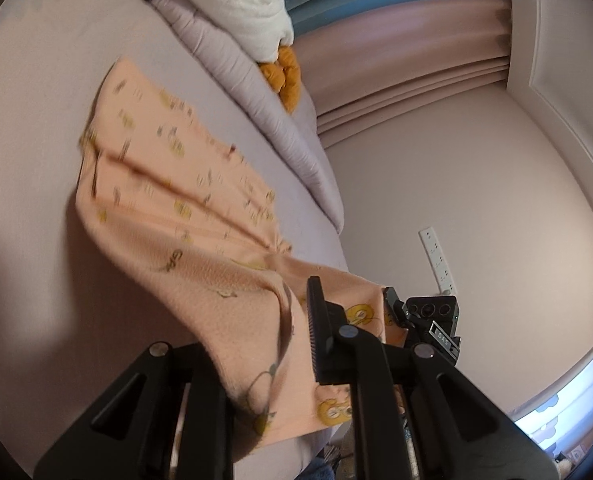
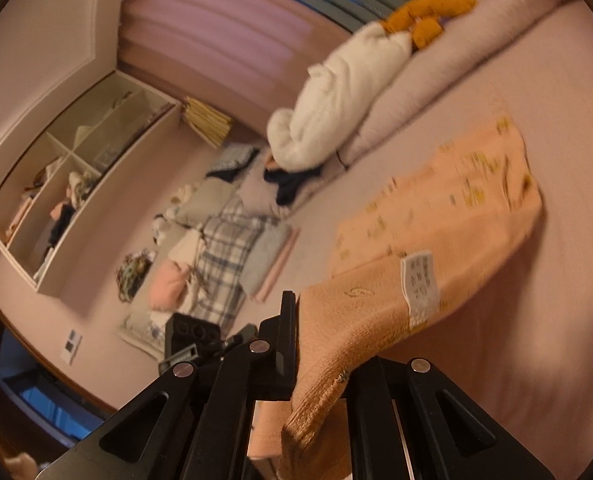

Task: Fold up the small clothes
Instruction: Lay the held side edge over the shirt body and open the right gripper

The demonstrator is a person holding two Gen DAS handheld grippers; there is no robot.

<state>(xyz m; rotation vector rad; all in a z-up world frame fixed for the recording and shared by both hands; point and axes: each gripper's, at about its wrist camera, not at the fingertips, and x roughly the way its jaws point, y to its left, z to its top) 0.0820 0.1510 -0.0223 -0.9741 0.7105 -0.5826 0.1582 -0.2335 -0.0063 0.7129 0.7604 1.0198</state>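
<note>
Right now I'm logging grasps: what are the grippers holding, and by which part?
Both hold the peach printed garment: left gripper and right gripper each pinch its near edge, the right one by the care label.

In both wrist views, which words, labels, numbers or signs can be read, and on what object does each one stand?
"DAS": on a small plate on the right gripper, as the left wrist view shows it.
Care label sewn on the peach garment: it has printed lines, but they are too blurred to read.
Print on the garment: yellow cartoon figures and small marks, no readable words.
Nothing else carries readable text.
</note>
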